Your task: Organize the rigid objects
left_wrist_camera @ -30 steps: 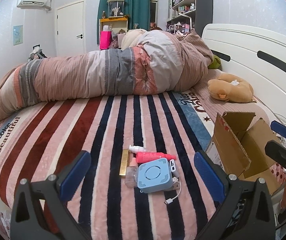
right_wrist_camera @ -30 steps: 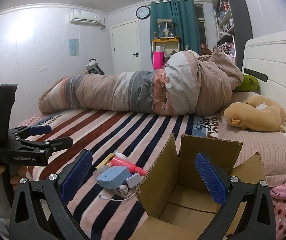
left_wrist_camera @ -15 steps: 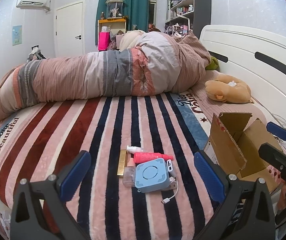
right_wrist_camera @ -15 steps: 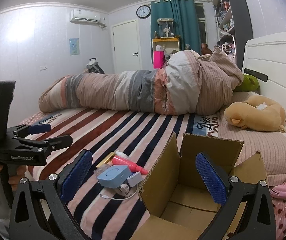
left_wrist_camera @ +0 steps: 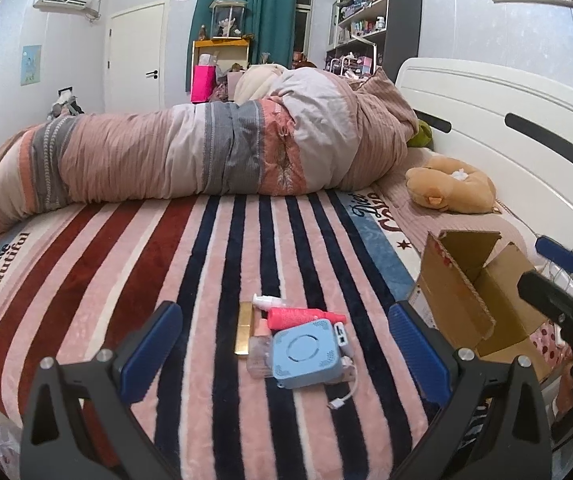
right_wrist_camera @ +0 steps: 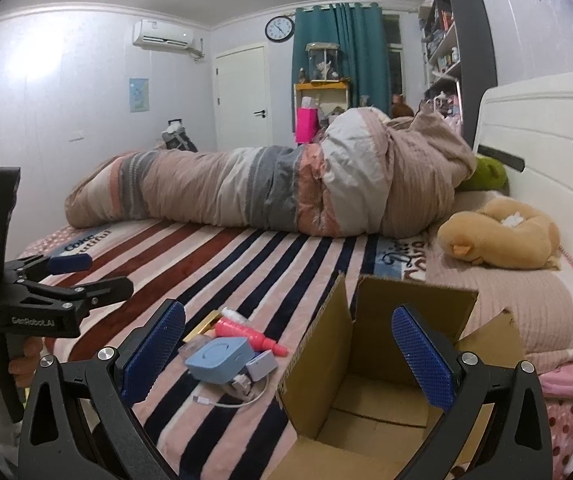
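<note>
A small pile lies on the striped blanket: a light blue square device [left_wrist_camera: 306, 354] [right_wrist_camera: 220, 360] with a white cable, a red bottle [left_wrist_camera: 304, 316] [right_wrist_camera: 248, 332], a gold bar-shaped item [left_wrist_camera: 243, 328], a small clear container [left_wrist_camera: 259, 354] and a white charger [right_wrist_camera: 261, 363]. An open, empty cardboard box [left_wrist_camera: 474, 300] [right_wrist_camera: 390, 380] stands right of the pile. My left gripper [left_wrist_camera: 282, 350] is open and empty, just short of the pile. My right gripper [right_wrist_camera: 288, 354] is open and empty, over the box's left flap.
A rolled duvet [left_wrist_camera: 206, 160] lies across the far side of the bed. A tan plush toy [left_wrist_camera: 450, 190] rests by the white headboard [left_wrist_camera: 526, 140]. The bed's near edge runs just below both grippers.
The left gripper has drifted slightly, so the pile and box sit a little lower and left in its view. The right gripper's view is nearly unchanged. Both stay open.
</note>
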`<state>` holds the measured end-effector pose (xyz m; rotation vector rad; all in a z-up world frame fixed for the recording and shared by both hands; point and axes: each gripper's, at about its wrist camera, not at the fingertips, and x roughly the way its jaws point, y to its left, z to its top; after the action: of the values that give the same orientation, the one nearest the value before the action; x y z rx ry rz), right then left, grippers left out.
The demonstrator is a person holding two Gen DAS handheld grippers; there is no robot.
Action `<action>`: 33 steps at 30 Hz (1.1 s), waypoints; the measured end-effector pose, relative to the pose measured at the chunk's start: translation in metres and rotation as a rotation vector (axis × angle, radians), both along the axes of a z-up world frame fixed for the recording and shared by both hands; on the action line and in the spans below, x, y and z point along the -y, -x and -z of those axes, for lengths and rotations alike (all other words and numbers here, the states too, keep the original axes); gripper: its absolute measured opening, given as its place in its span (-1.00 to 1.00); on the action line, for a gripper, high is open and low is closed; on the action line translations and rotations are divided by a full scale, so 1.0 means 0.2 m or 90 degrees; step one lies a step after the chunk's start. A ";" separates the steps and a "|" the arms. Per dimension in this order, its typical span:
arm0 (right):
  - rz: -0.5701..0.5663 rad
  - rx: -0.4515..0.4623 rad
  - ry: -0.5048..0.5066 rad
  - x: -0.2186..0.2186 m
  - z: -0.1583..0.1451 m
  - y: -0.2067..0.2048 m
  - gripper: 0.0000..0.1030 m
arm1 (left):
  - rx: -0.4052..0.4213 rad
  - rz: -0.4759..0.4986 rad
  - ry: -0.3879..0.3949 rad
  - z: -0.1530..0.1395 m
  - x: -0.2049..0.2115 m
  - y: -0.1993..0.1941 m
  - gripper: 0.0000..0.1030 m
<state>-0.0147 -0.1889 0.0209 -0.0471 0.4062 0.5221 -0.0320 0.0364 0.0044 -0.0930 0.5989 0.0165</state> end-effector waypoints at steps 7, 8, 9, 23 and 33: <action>-0.074 0.013 0.112 -0.36 -0.05 -0.03 0.97 | 0.005 -0.003 0.005 0.06 -0.29 -0.06 0.99; -0.091 0.009 0.125 -0.44 -0.04 -0.04 0.87 | -0.001 -0.007 0.004 0.08 -0.34 -0.07 0.99; -0.112 0.000 0.135 -0.51 -0.02 -0.05 0.74 | -0.006 -0.009 0.004 0.09 -0.38 -0.08 0.99; -0.123 -0.239 0.202 -0.90 0.62 -0.51 0.61 | -0.069 -0.008 0.050 0.35 -0.66 -0.13 0.99; -0.189 -0.345 0.170 -0.88 0.74 -0.68 0.62 | -0.085 -0.008 0.057 0.41 -0.70 -0.18 0.99</action>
<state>0.1210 -0.0122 -0.1269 -0.2282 1.0079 0.7716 0.0033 0.1761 -0.0768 -0.1836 0.7330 0.0087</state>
